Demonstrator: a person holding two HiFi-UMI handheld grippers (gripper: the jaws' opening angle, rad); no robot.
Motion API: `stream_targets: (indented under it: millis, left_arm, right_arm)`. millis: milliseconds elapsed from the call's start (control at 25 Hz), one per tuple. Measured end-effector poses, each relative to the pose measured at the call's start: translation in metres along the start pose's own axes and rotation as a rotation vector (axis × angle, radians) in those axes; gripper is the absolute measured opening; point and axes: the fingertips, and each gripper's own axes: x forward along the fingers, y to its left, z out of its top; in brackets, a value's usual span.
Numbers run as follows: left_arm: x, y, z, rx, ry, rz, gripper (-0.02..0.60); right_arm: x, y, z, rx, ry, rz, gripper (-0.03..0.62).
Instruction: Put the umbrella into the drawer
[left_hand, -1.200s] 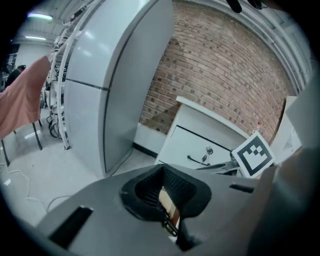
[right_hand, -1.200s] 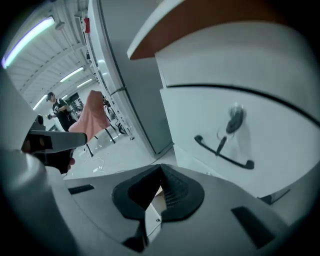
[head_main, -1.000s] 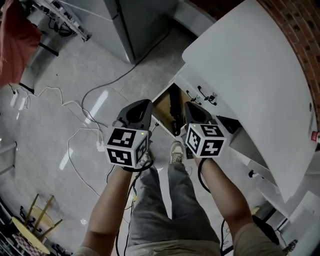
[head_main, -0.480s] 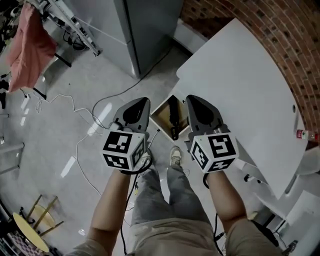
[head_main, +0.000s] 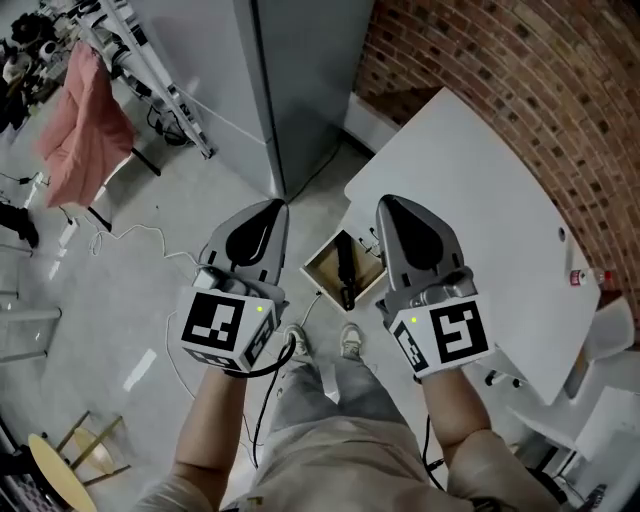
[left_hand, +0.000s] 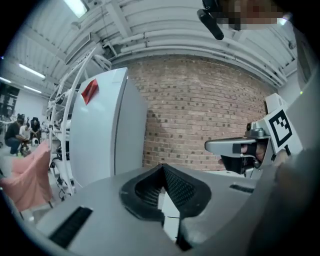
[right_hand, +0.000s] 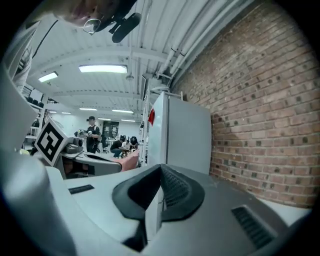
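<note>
**Umbrella in the drawer, both grippers up and empty**

And here we are: the left gripper (head_main: 277, 205) and the right gripper (head_main: 384, 202) are held high and side by side in the head view, pointing roughly level. Look along the left gripper (left_hand: 163, 170): pads pressed together, nothing between them. Same for the right gripper (right_hand: 161, 167), clenched on thin air with only the room beyond it.

Down on the floor between them, the drawer (head_main: 322, 266) stands pulled out from under the white table (head_main: 470, 190). The dark long shape lying along its wooden bottom looks like the umbrella (head_main: 346, 272), though it is small from up here. It appears to lie fully inside the walls.

So the placing itself looks done, and what remains, if anything, is shutting that drawer. To do it well, come down with the jaws kept closed and press flat against the drawer front rather than a corner, so it slides straight. Check first that no end of the umbrella rides over the rim, or it will jam. Mind the cable (head_main: 150, 235) trailing across the floor near the feet.
</note>
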Motion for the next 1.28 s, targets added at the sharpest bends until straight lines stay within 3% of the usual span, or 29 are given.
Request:
stream_targets:
  millis: [240,560,840,1080,1280]
  left_arm:
    - [-0.037,-0.017,0.076,0.092,-0.114,0.008,0.008]
    - [-0.074,-0.048,0.125,0.162,-0.212,0.008,0.006]
    - [-0.104,-0.062,0.133,0.18,-0.234,0.007,0.008]
    - [-0.114,-0.069,0.123,0.187,-0.219,0.016,0.008]
    - [-0.123,-0.078,0.129,0.195,-0.259,0.013,0.008]
  right_arm:
    - [-0.033,0.012,0.086,-0.074,-0.128,0.015,0.008]
    - [-0.076,0.027,0.151,-0.12,-0.236,0.029,0.008]
    - [-0.101,0.049,0.166,-0.125,-0.256,0.067,0.008]
    - [-0.106,0.064,0.153,-0.115,-0.225,0.114,0.008]
    - [-0.108,0.064,0.143,-0.098,-0.194,0.123,0.008]
